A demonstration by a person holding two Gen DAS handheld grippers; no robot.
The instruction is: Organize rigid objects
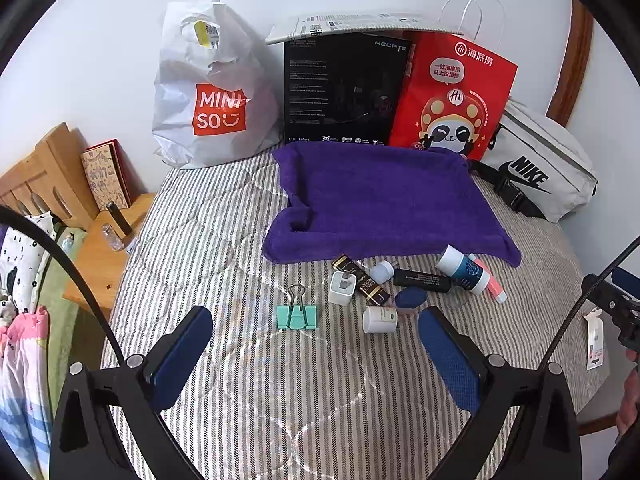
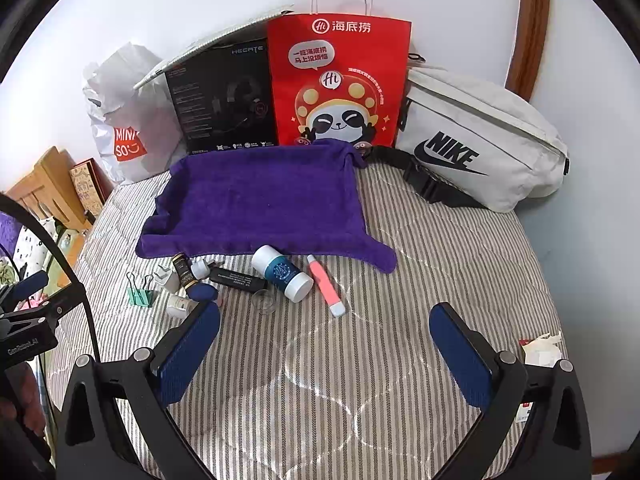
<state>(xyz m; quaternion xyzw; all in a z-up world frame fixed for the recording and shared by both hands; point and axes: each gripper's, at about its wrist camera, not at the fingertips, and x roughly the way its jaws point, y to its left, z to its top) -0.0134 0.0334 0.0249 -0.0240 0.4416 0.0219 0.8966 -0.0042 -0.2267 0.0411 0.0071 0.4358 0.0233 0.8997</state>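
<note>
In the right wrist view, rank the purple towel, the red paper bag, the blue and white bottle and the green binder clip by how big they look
1. purple towel
2. red paper bag, also farther back
3. blue and white bottle
4. green binder clip

Small items (image 2: 256,280) before the towel (image 2: 260,204) (bags (image 2: 340,80) behind it), all on the bed (image 2: 320,380).

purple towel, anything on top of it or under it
Nothing lies on the towel; the small items sit on the quilt just in front. It rests on the quilt, and whatever else is beneath is covered.
</note>
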